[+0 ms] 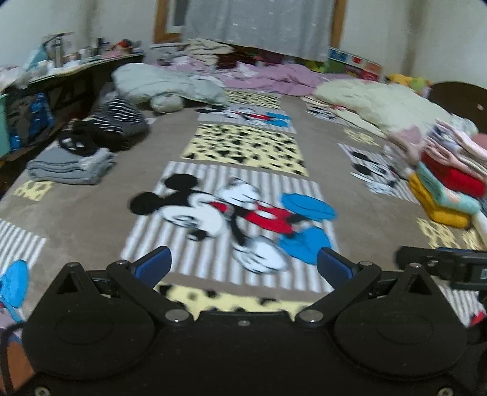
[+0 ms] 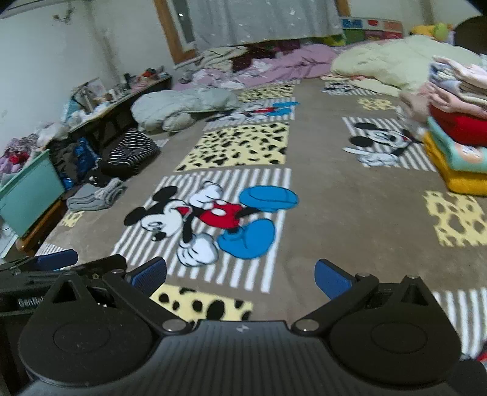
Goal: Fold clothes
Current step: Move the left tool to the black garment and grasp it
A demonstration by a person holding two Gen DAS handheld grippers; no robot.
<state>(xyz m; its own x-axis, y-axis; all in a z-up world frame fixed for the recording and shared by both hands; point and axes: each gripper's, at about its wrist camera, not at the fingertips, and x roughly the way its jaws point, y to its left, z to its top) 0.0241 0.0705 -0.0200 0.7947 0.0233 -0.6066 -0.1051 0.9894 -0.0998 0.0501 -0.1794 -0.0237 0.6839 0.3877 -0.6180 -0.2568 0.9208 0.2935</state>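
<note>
Hovering over the bed, the left hand-held gripper (image 1: pixel 243 265) has its blue-padded fingers (image 1: pixel 153 264) spread wide with nothing between them; the right hand-held gripper (image 2: pixel 240 275) is spread just the same and equally empty. The two sit side by side: the right one's body shows at 3 o'clock in the left wrist view, and the left one's at 9 o'clock in the right wrist view. Beneath both lies a brown blanket (image 1: pixel 91 219) printed with a cartoon mouse panel (image 1: pixel 231 219) straight ahead at 12 o'clock. At 10 o'clock a folded grey garment (image 1: pixel 71 167) rests on the blanket, with a striped black-and-white garment (image 1: pixel 121 117) just beyond it. At 2 o'clock stands a stack of folded clothes (image 1: pixel 450 179), yellow at the bottom, then teal and red. Farther off, a grey quilt (image 1: pixel 164 86) at 11 o'clock, a cream quilt (image 1: pixel 377 102) at 1 o'clock, and purple bedding (image 1: pixel 274 76) in front of the curtain (image 1: pixel 258 24).
</note>
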